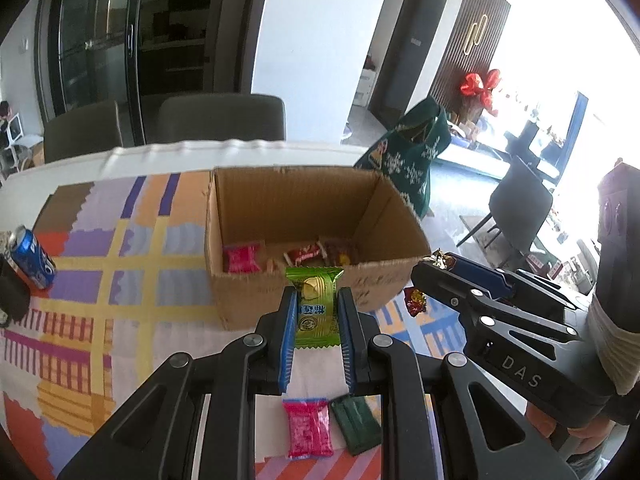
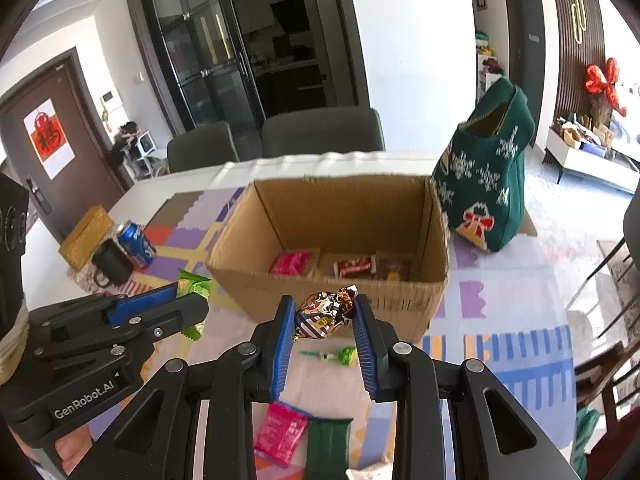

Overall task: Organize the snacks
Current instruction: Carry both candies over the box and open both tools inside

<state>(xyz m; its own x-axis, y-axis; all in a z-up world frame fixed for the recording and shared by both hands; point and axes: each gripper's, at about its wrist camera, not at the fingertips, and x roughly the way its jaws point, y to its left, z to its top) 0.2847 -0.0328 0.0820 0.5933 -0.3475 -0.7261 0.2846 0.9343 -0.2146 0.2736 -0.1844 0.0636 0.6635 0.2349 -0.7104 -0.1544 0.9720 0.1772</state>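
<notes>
At the centre of the left wrist view, our left gripper (image 1: 316, 308) is clamped on a flat light-green foil snack packet (image 1: 315, 304), held just before the near wall of the open brown cardboard box (image 1: 256, 292). Centre frame in the right wrist view, our right gripper (image 2: 325, 318) pinches a crinkled striped foil-wrapped candy (image 2: 322, 314), likewise short of the box's near rim. Down in the box we can already count a pink packet (image 2: 291, 262), a red wrapped bar (image 2: 354, 268) and a brownish packet (image 2: 394, 270), so we judge the sorting partly done. Left on the patterned tablecloth (image 1: 132, 280), at the lower middle of both frames, are a bright pink packet (image 1: 308, 428) beside a dark green packet (image 1: 357, 424), plus a small green-wrapped lolly (image 2: 340, 355) and a red-gold candy (image 1: 416, 300) near the box's right corner. Both held snacks need to clear the near cardboard rim, which sits above our fingertips in frame, we judge. Room above the box looks open; a green knitted Christmas stocking (image 2: 486, 184) crowds its upper right, and a blue soda can (image 2: 136, 243) with a black mug (image 2: 112, 266) stand well apart at left.
</notes>
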